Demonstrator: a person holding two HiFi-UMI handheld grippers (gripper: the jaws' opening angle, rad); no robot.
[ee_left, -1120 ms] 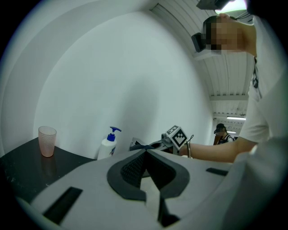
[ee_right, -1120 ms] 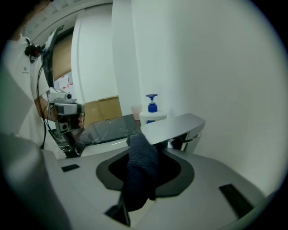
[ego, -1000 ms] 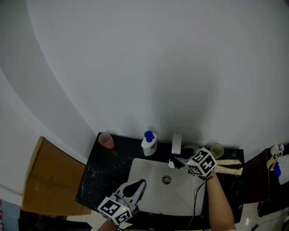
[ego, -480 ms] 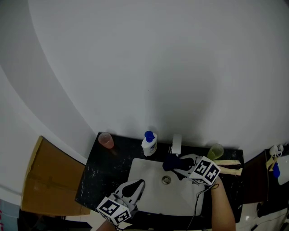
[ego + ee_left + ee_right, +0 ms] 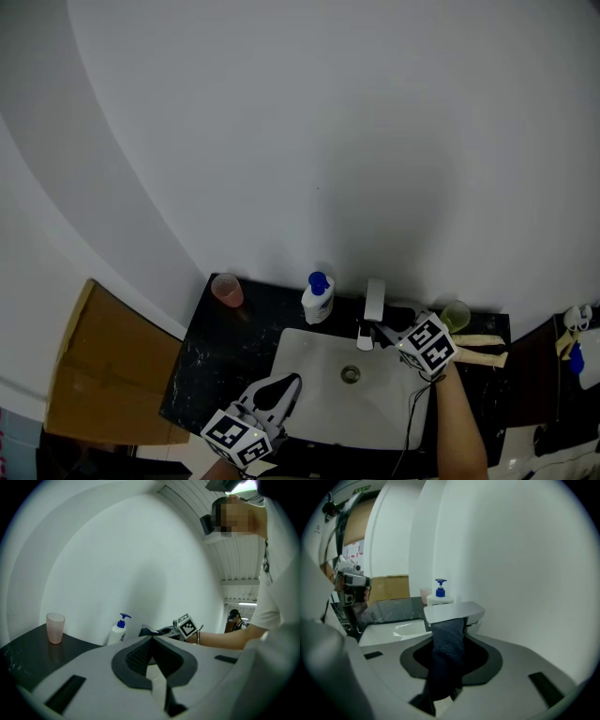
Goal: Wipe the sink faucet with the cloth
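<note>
The white faucet stands at the back of the white sink. My right gripper is just to the faucet's right and is shut on a dark blue cloth. In the right gripper view the cloth runs up between the jaws and its far end touches the underside of the faucet's flat top. My left gripper hangs over the sink's front left, away from the faucet. Its jaws meet at the tips with nothing between them.
On the black counter stand a pink cup, a blue-capped soap bottle left of the faucet, and a greenish cup at the right. A brown cardboard box sits left of the counter. The white wall rises directly behind.
My right gripper swung out over the basin with the cloth, then came back up against the faucet's right side. The left gripper has stayed put.
</note>
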